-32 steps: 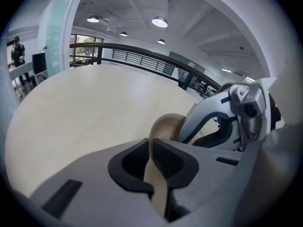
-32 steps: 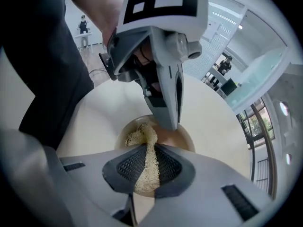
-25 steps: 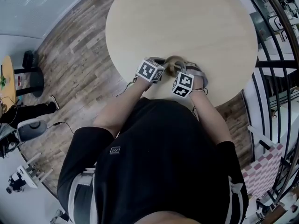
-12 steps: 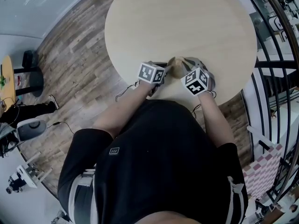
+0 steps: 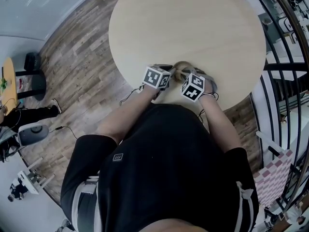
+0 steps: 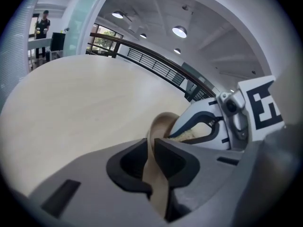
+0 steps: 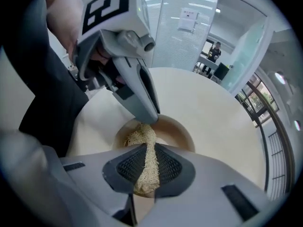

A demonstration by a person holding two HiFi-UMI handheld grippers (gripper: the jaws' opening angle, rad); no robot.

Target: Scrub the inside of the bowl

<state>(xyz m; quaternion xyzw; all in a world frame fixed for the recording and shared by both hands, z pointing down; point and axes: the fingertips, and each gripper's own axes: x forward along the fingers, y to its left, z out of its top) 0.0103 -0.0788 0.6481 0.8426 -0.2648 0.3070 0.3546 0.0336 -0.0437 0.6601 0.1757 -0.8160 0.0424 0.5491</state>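
Step in hand: scrubbing, under way. The bowl (image 7: 176, 128) sits on the round table (image 5: 193, 28), close to the edge nearest you and between your two tools.

Your left gripper (image 6: 151, 144) stands narrow. Its jaws have just been closing, with the bowl's rim between them, one jaw inside the wall and one outside. By the look of it the rim is pinched firmly.

Your right gripper (image 7: 148, 151) is clamped on a pale fibrous scrub pad (image 7: 136, 137). The pad hangs from the jaws into the bowl, and its lower end rests against the inner surface beside the left jaw.

Next move, as I judge it: keep the rim pinned and sweep the pad round the wall and across the bottom under steady downward pressure. Work past the spot where the left jaw reaches inside. Mind the table edge, since a hard push towards you could slide the bowl.

Writing: no brand or label shows on bowl or pad. The marker cubes (image 5: 155, 75) carry black-and-white square patterns only. A paper notice (image 7: 188, 19) hangs on the glass wall, too small to read.
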